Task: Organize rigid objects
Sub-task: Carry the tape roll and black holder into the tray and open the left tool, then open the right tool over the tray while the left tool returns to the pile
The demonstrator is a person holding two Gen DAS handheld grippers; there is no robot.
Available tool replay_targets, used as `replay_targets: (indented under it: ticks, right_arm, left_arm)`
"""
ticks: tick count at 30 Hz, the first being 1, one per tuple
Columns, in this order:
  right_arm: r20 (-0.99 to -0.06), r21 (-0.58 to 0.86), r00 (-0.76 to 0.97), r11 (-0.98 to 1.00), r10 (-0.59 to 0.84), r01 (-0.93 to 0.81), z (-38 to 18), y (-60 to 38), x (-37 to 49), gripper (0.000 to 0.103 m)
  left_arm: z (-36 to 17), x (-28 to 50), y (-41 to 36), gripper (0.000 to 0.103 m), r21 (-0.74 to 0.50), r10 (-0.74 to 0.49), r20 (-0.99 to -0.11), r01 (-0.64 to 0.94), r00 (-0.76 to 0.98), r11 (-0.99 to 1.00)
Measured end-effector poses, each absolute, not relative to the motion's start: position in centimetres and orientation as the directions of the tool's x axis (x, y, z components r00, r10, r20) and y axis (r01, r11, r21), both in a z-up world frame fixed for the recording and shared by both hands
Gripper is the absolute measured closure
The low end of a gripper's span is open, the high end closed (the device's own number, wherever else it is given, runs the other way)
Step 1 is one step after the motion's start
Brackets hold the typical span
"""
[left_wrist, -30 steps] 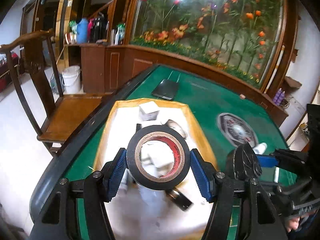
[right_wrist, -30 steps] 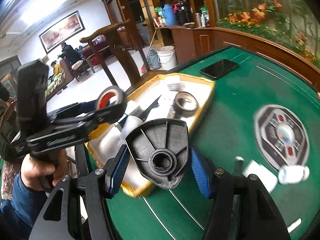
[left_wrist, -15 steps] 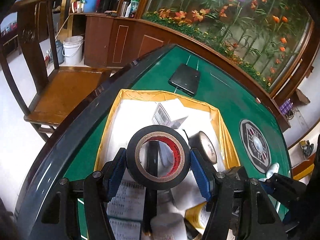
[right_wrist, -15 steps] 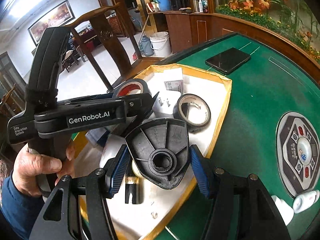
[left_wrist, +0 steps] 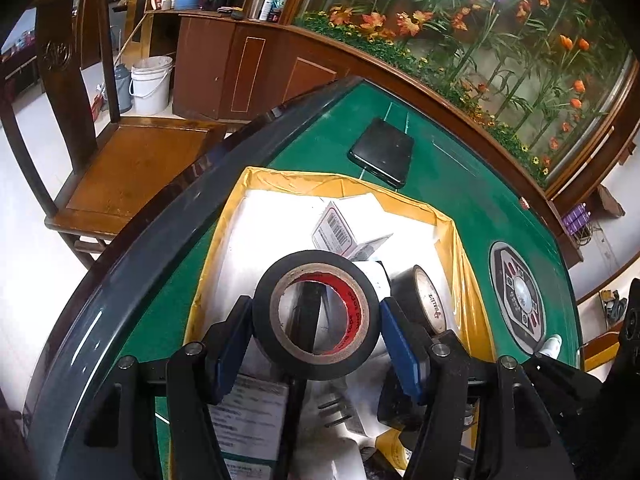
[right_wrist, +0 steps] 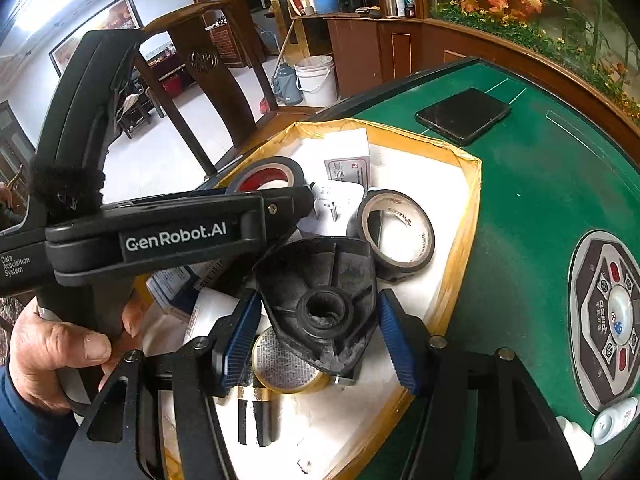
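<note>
Two grippers were in play, each carrying one thing, above one yellow-rimmed tray (left_wrist: 224,240) that lay at the left edge of the green table (left_wrist: 460,184). The left gripper (left_wrist: 316,320) had its blue pads pressed against both sides of a black tape roll with a red-printed core (left_wrist: 316,322), held upright over the tray's near half; from the right wrist view the same roll (right_wrist: 266,172) showed past the left gripper's body, with the left hand (right_wrist: 56,352) wrapped round its handle. A second tape roll (right_wrist: 396,236), black with a pale core, stood tilted inside the tray just right of the first. One small barcoded box (left_wrist: 336,232) lay toward the tray's far edge, and one yellow-rimmed round tin (right_wrist: 284,364) lay near the tray's near edge. The right gripper (right_wrist: 316,332) clamped a black ribbed plastic piece with a central socket (right_wrist: 320,300) above that tin. One dark phone (left_wrist: 382,152) lay on the table beyond the tray's far edge. Compared with half a second before, both grippers had come lower over the tray, their grips unchanged.
</note>
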State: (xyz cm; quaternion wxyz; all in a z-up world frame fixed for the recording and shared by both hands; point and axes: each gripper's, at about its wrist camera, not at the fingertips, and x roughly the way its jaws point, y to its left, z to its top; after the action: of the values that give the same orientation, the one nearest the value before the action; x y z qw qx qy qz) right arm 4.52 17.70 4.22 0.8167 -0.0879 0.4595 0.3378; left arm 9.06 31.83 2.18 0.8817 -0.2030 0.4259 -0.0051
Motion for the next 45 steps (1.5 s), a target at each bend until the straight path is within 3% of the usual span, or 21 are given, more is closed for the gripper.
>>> replay_targets:
  ticks: [7, 14, 29, 33, 40, 45]
  right_arm:
    - [-0.804, 0.17, 0.357, 0.759, 0.476, -0.629, 4.6, 17.1, 4.2, 0.043]
    - [-0.777, 0.195, 0.374, 0.759, 0.506, -0.621, 5.9, 15.0, 3.4, 0.042]
    - [-0.705, 0.269, 0.435, 0.778, 0.561, -0.568, 8.1, 5.1, 0.8, 0.041]
    - [-0.693, 0.292, 0.466, 0.805, 0.55, -0.516, 7.9, 0.6, 0.4, 0.041]
    - [-0.692, 0.366, 0.5, 0.85, 0.521, -0.38, 5.7, -6.9, 0.4, 0.04]
    - [-0.689, 0.466, 0.477, 0.838, 0.545, -0.285, 4.1, -9.6, 1.7, 0.04]
  left_arm:
    - [2.7, 8.4, 32.0, 0.029, -0.374, -0.178, -0.732, -0.17, 0.658, 0.912]
    - [3.8, 6.7, 30.9, 0.029, -0.373, -0.172, -0.698, -0.148, 0.695, 0.916]
    - [7.1, -1.4, 22.0, 0.022, -0.144, 0.03, -0.54, -0.127, 0.841, 0.981]
    - [7.6, -3.2, 19.0, 0.015, -0.077, 0.072, -0.498, -0.127, 0.864, 0.989]
    - [7.2, -6.0, 13.3, 0.012, -0.061, -0.019, -0.459, -0.01, 0.888, 0.998]
    - [6.5, -5.5, 9.9, 0.012, -0.03, -0.089, -0.528, 0.087, 0.845, 0.996]
